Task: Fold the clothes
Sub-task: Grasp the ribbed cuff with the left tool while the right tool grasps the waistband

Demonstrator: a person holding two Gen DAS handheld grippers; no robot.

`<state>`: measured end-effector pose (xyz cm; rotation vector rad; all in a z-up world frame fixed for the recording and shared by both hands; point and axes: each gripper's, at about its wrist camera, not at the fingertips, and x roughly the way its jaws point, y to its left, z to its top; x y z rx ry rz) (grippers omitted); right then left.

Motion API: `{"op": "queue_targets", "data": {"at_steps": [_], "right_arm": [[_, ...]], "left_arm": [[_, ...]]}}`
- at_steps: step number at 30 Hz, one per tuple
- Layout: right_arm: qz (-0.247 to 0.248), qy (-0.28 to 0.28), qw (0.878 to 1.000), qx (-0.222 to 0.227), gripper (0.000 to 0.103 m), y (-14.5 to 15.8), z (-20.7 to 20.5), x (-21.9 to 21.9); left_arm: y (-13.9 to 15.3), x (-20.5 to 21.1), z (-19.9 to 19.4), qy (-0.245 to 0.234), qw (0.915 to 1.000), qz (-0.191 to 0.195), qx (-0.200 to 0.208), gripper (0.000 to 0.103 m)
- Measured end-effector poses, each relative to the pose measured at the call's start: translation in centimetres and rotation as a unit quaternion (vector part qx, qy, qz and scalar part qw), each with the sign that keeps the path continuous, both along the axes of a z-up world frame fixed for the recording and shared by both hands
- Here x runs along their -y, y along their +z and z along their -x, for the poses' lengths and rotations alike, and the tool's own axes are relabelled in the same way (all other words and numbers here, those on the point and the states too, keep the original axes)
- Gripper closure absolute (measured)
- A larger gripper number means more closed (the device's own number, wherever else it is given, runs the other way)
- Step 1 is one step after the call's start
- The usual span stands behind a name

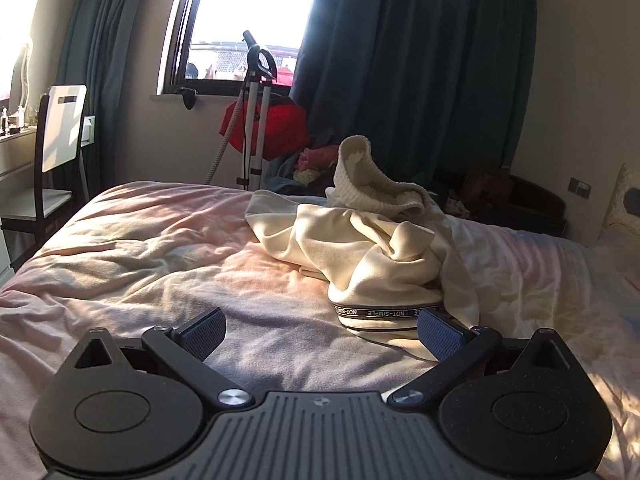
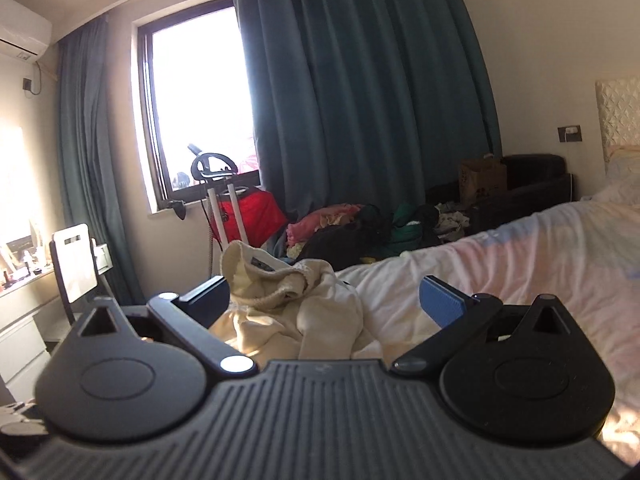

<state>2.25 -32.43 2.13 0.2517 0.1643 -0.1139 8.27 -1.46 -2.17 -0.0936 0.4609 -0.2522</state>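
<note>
A crumpled cream garment (image 1: 372, 248) with a ribbed knit cuff lies mid-frame on the wrinkled pink bed (image 1: 140, 248). Both the left tongs (image 1: 322, 330) and right tongs (image 2: 326, 300) gape apart, empty.

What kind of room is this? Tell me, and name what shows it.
Most likely a lived-in bedroom. A bed with rumpled pinkish bedding fills the foreground, a cream garment heaped on it. Teal curtains hang beside a window, and a padded headboard stands at the right.
</note>
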Motion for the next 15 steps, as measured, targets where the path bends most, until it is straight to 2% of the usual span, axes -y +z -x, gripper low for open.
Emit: {"op": "queue_targets", "data": {"at_steps": [7, 11, 15], "right_arm": [[-0.036, -0.003, 0.998, -0.049, 0.0, -3.7, -2.2, 2.3], [-0.058, -0.007, 0.996, -0.061, 0.0, -5.5, -4.5, 3.1], [-0.091, -0.002, 0.993, -0.071, 0.0, -7.6, -7.1, 3.7]], "left_arm": [[1.2, 4.9, -13.0, -0.001, 0.9979, 0.059, -0.026, 0.0], [2.6, 9.0, -21.7, 0.017, 0.999, 0.039, -0.016, 0.0], [2.8, 12.4, -29.0, 0.046, 0.9989, 0.006, -0.009, 0.001]]}}
